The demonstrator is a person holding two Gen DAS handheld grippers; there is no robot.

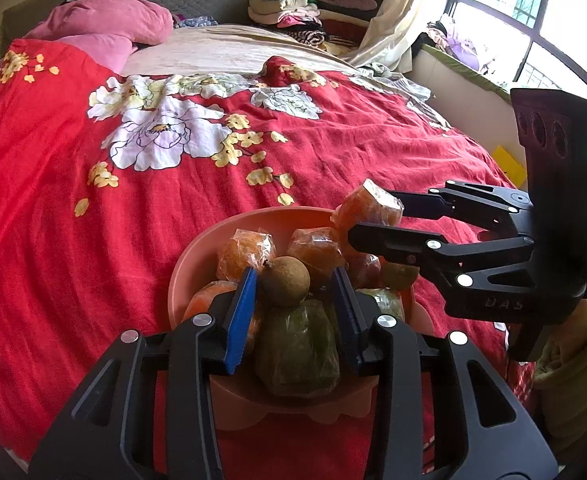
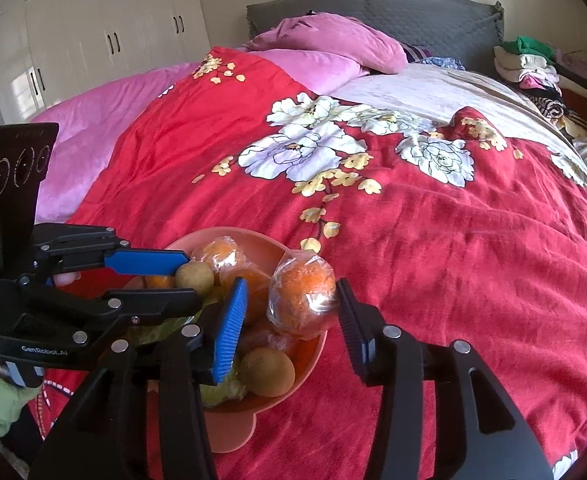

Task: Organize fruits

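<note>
A salmon-pink bowl (image 1: 213, 236) (image 2: 197, 238) sits on the red quilt, piled with plastic-wrapped oranges, a wrapped green fruit (image 1: 297, 352) and small brown fruits. My left gripper (image 1: 295, 272) (image 2: 192, 276) is over the bowl with a brown fruit (image 1: 285, 280) (image 2: 194, 276) between its tips. The fruit touches the left pad, with a gap at the right pad. My right gripper (image 2: 291, 284) (image 1: 373, 216) has a wrapped orange (image 2: 301, 296) (image 1: 367, 204) at the bowl's far rim. The orange leans on the right pad, clear of the left pad.
A red floral quilt (image 1: 173, 200) covers the bed around the bowl. Pink pillows (image 2: 333, 44) and folded clothes (image 1: 293, 12) lie by the headboard. A window (image 1: 533, 12) is on the right, white wardrobes (image 2: 105, 32) on the left. A pale green sleeve (image 1: 573, 360) is behind the right gripper.
</note>
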